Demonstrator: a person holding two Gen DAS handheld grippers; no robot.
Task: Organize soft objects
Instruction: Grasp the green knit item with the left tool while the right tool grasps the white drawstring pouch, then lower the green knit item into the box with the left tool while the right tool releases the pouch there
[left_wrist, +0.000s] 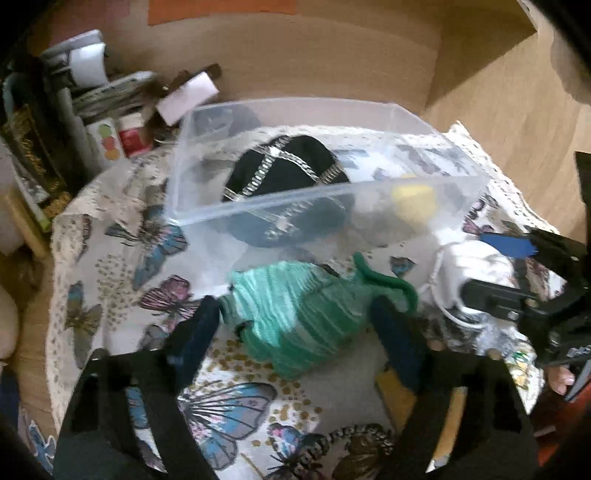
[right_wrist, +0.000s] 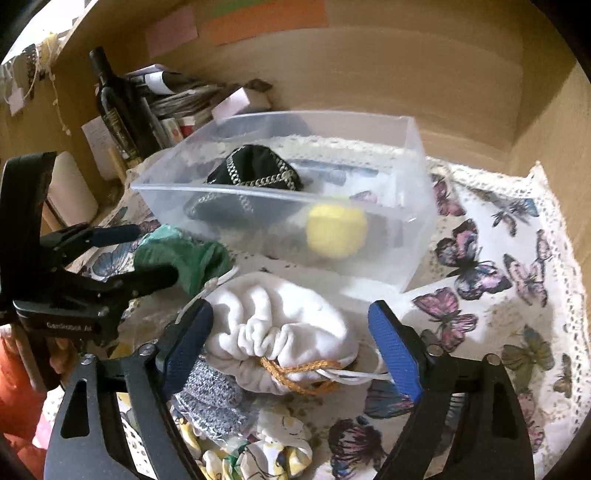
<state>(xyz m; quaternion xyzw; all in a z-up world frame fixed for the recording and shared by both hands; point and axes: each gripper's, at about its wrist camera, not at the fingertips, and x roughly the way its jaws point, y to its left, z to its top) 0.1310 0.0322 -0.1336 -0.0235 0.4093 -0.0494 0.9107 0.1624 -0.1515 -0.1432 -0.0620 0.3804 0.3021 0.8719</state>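
Note:
A clear plastic bin stands on the butterfly cloth. Inside lie a black pouch with silver chains and a yellow soft ball. My left gripper is open, its fingers either side of a green knitted piece. My right gripper is open, its fingers either side of a white drawstring pouch. A grey knitted item lies just below the pouch.
Bottles, papers and boxes are piled at the back left. Cardboard walls enclose the area. A floral fabric piece lies at the near edge, and a patterned band lies near my left gripper.

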